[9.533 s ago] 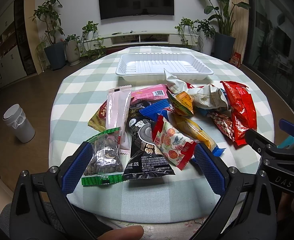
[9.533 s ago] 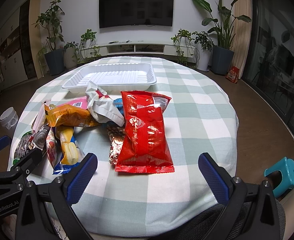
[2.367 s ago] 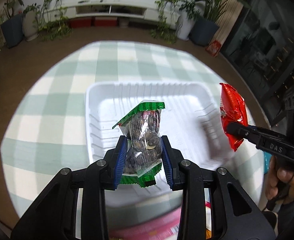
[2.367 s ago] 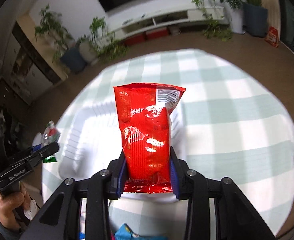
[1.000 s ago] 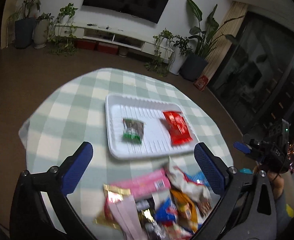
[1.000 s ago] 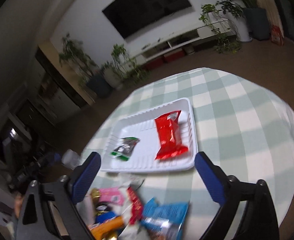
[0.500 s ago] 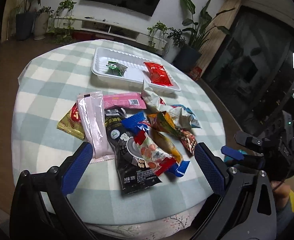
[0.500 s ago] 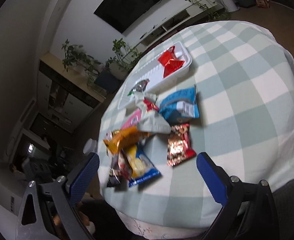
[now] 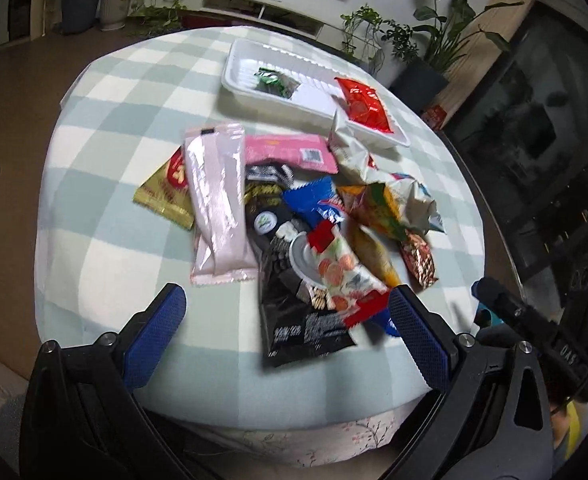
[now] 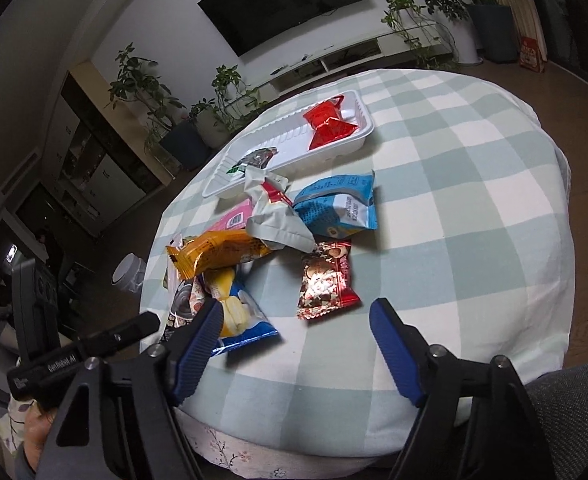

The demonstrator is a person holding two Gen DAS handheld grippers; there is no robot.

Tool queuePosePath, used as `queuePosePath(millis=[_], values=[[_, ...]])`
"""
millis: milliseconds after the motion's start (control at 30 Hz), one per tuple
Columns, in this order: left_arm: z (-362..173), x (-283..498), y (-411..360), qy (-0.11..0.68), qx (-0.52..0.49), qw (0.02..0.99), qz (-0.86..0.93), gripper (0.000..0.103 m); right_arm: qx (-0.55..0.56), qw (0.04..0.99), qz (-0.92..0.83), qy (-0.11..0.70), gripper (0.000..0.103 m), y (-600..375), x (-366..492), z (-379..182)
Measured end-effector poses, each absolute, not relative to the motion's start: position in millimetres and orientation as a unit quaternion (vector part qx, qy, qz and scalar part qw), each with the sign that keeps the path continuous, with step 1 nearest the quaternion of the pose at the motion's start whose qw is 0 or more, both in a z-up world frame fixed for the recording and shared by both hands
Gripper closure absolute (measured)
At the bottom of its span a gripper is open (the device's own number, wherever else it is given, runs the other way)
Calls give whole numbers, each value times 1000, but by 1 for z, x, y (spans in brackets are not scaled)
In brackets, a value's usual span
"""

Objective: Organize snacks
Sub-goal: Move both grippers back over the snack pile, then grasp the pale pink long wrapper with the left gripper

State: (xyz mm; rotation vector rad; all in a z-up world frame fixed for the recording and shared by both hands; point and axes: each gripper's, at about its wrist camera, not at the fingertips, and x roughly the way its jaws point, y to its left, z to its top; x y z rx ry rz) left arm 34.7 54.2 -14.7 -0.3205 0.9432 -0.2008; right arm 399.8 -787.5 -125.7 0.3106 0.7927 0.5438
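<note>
My snacks lie in a loose heap on the checked table point(image 9: 106, 248), short of the white tray point(image 9: 250, 94). Two are in the tray: a green-edged bag point(image 9: 272, 80) of dark bits at its left end and a red bag point(image 9: 364, 110) at its right. In the heap I see a long pale pink pack point(image 9: 218, 208), a gold and red sachet point(image 9: 166, 190) half under it, a brighter pink pack point(image 9: 290, 152), a black bag point(image 9: 294, 300), a fruit-print pack with red ends point(image 9: 342, 272) lying on the black one, a crumpled white bag point(image 10: 278, 220), an orange bag point(image 10: 218, 254), a blue bag point(image 10: 338, 204) and a small red chocolate pack point(image 10: 326, 278).

My left tongs point(image 9: 286, 340) are spread wide with nothing between the pads; the black bag's near end lies just ahead at twelve o'clock, the pale pink pack at eleven.

My right tongs point(image 10: 294, 344) are closing, still apart and pinching nothing. The chocolate pack lies just beyond the tips at twelve o'clock, untouched; a yellow and blue pack point(image 10: 238, 316) sits by the left finger point(image 10: 196, 344) at ten, the tray far off at twelve
</note>
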Motion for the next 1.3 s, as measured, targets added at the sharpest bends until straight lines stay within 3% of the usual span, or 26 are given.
queuePosePath(millis=[133, 200, 300, 633, 667, 767, 1300], values=[[-8, 48, 47, 449, -137, 878, -91, 5, 144, 877, 260, 376, 26, -787, 399, -127], [-7, 54, 44, 452, -130, 878, -92, 21, 142, 878, 261, 375, 26, -787, 399, -127], [-8, 61, 48, 454, -132, 876, -98, 35, 142, 879, 262, 372, 26, -787, 398, -126], [-7, 88, 77, 458, -128, 877, -64, 36, 130, 882, 266, 366, 26, -783, 398, -126], [-8, 90, 75, 457, -122, 878, -65, 39, 128, 883, 266, 366, 26, -783, 398, -125], [-13, 100, 69, 464, -116, 876, -70, 63, 128, 883, 266, 366, 26, -783, 397, -125], [-33, 121, 73, 483, -90, 870, -30, 65, 115, 882, 271, 367, 27, -779, 396, -126]])
